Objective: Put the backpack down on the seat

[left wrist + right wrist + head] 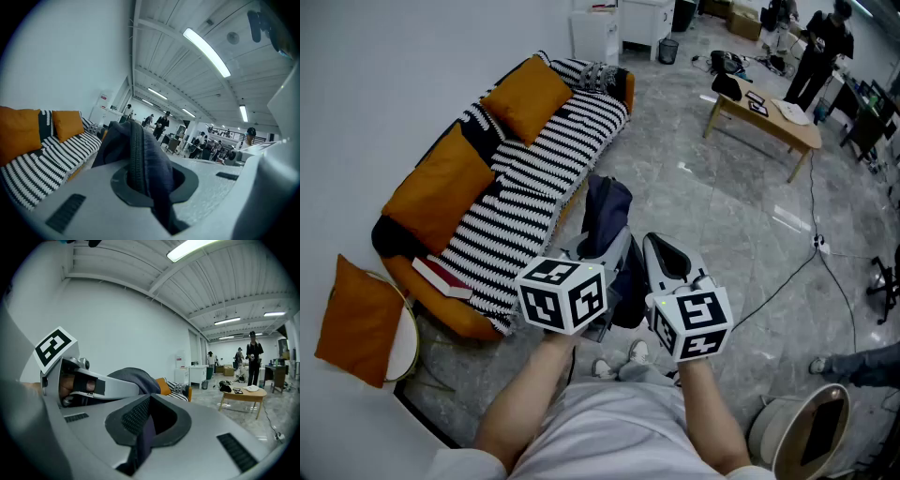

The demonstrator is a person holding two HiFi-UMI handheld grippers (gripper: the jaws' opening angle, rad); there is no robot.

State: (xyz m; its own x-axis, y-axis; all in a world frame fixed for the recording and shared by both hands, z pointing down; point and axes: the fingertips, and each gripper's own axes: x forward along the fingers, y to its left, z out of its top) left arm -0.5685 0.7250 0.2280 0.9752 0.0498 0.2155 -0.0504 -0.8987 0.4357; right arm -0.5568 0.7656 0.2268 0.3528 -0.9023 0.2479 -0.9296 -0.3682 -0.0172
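Backpack [605,220] hangs beside sofa [534,178] | left hand-held gripper [147,183] clamps zip edge, right hand-held gripper [147,423] pinches fabric | likely sharing weight for lowering

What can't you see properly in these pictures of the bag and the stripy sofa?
Bottom of the dark blue fabric backpack: head view, hidden behind the left gripper and right gripper; floor contact unclear.
What the right gripper pinches: right gripper view, its own body covers all but a thin dark strip.
Things on the wooden table: head view, too small.
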